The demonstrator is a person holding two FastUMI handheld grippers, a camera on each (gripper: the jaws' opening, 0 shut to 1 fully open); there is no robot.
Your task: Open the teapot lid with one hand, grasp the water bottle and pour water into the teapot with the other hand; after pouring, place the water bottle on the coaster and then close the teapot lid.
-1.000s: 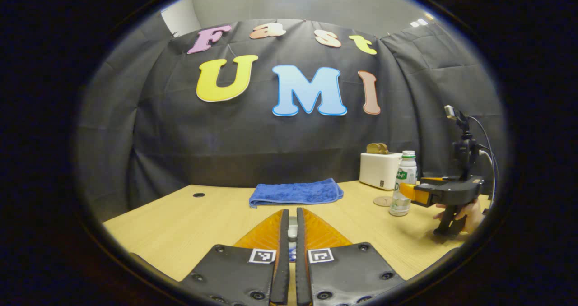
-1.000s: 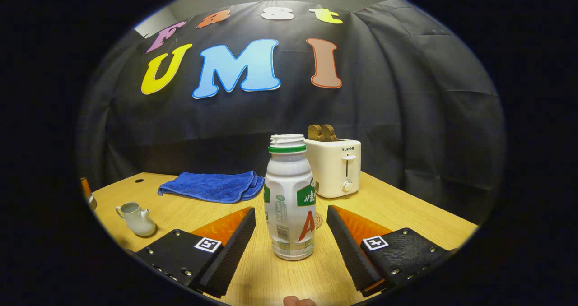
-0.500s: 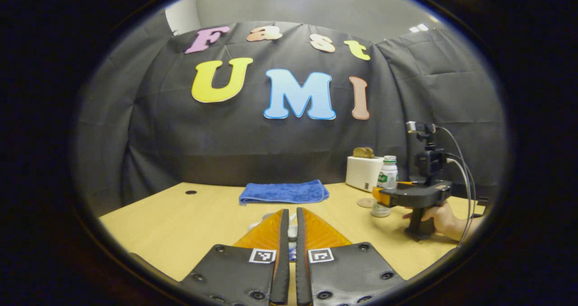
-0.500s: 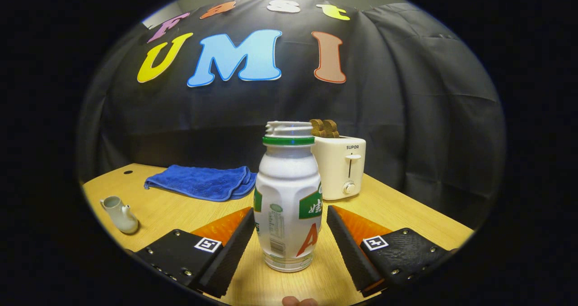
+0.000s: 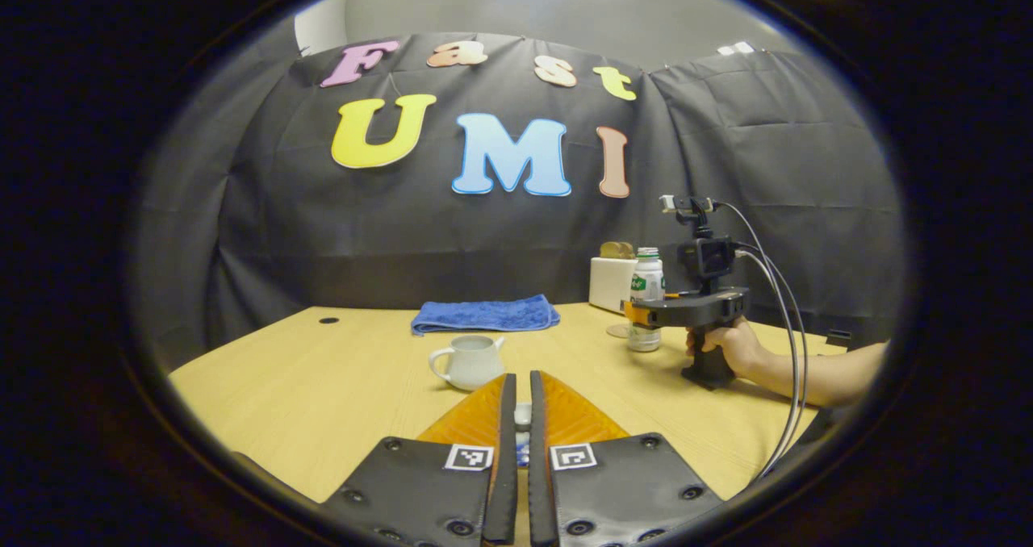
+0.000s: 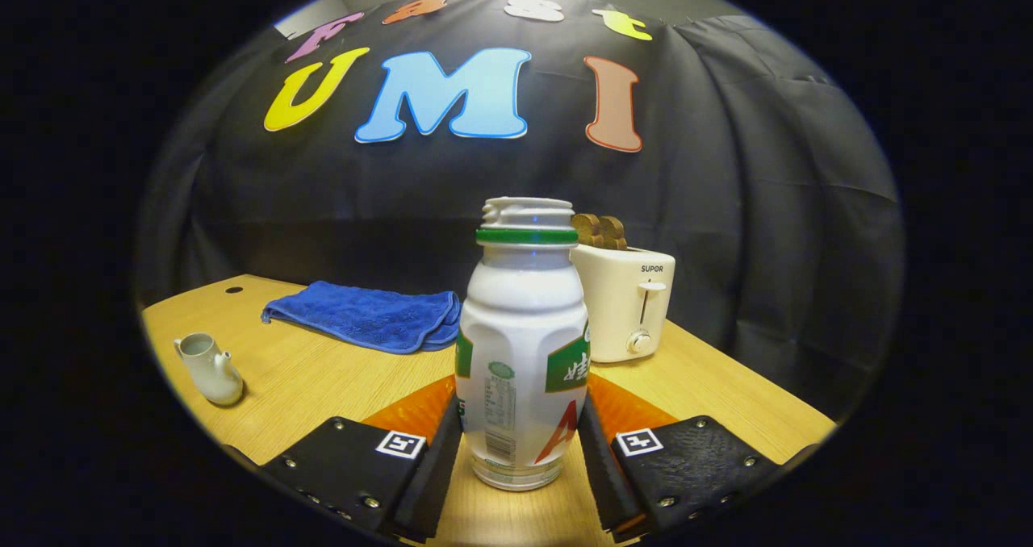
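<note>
Biggest worry for me is on the left side: the left tool (image 5: 516, 418) is pinched nearly shut around something small and pale between its fingers, which I'd guess is the teapot lid, though it's mostly hidden so I can't say for sure. If that grip is only on the knob edge, any wobble could drop it onto the worktop (image 5: 323, 377) or chip the teapot (image 5: 466, 361), which sits open-topped just ahead of that tool.

Moving right, the blue cloth (image 5: 484, 315) lies at the back of the worktop, out of the way.

Further right, the water bottle (image 6: 520, 353) stands upright with no cap, near the toaster (image 6: 625, 301). The right tool (image 6: 520, 442) has narrowed until both fingers look pressed against the bottle's lower sides. Gripping that low on a smooth, top-heavy bottle could let it tip or slip when lifted, and with the mouth open any tilt spills early. The teapot opening is small too, so overshoot seems likely. A small round coaster (image 5: 618, 331) sits right behind the bottle.
</note>
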